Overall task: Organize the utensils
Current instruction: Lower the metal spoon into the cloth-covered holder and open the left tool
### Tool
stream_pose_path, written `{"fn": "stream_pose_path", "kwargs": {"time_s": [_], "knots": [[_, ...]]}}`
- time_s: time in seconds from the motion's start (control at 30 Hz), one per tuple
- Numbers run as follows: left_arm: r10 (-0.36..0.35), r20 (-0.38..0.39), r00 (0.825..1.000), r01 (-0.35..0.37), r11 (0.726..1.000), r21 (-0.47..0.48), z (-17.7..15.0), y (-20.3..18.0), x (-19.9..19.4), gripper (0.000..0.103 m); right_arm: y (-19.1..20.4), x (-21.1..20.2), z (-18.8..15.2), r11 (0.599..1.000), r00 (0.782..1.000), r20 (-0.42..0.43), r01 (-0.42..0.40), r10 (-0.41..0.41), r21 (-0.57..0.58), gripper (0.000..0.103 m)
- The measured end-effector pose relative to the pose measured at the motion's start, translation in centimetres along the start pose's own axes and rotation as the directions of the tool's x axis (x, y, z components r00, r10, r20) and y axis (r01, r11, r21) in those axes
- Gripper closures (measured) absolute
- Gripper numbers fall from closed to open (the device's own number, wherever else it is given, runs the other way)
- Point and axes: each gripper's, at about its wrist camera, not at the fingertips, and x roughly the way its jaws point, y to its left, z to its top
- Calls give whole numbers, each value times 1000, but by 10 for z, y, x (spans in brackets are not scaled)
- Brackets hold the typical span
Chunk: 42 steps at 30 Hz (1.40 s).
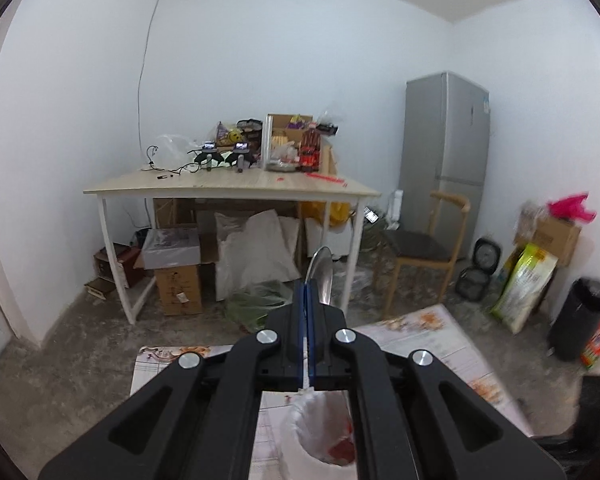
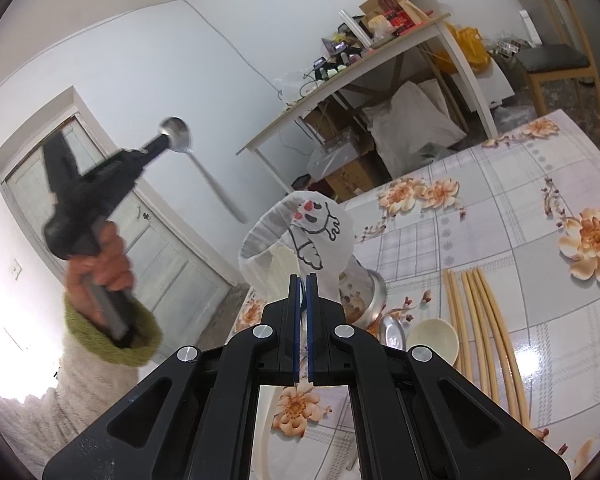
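Left gripper [image 1: 307, 292] is nearest the lens, jaws clamped on a metal spoon [image 1: 321, 270]; bowl sticks up just past the fingertips, handle hidden in its own view. From the right wrist view that gripper is raised well above the table [image 2: 500, 208] at far left, spoon bowl at the tip, handle slanting down to the right. Hand [image 2: 104, 268] with a green cuff holds it. Centre: white cup [image 2: 300, 236] with a drawn cartoon figure, tilted, just ahead of the right gripper [image 2: 303, 280]. Right gripper is closed, nothing visibly between the pads. Further right: small cream bowl [image 2: 434, 340], then chopsticks [image 2: 484, 320] lying flat, well clear of both grippers.
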Motion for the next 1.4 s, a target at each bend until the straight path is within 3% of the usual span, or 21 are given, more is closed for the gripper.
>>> {"fn": "stream_pose_path", "kwargs": {"time_s": [0.23, 0.67, 0.83, 1.03, 1.23, 1.4], "knots": [[64, -28, 998, -62, 995, 76, -49, -6, 37, 102, -7, 4, -2, 1000, 1000, -26, 10, -9, 15, 102], [132, -50, 990, -116, 962, 246, -109, -27, 46, 102, -5, 0, -2, 1000, 1000, -31, 5, -4, 9, 102], [154, -138, 978, -110, 953, 282, -122, -32, 54, 101, -1, -5, -3, 1000, 1000, -24, 5, -4, 5, 102], [122, -232, 965, -72, 974, 213, -116, -24, 55, 100, 4, -11, -2, 1000, 1000, -9, 12, -12, -8, 102], [24, -289, 957, -3, 997, 74, -104, -9, 49, 78, 10, -17, 2, 1000, 1000, 8, 15, -15, -26, 102], [-17, -241, 970, 16, 1000, -8, -98, 0, 32, 56, 15, -23, 12, 999, 999, 30, 15, -13, -45, 102]]}}
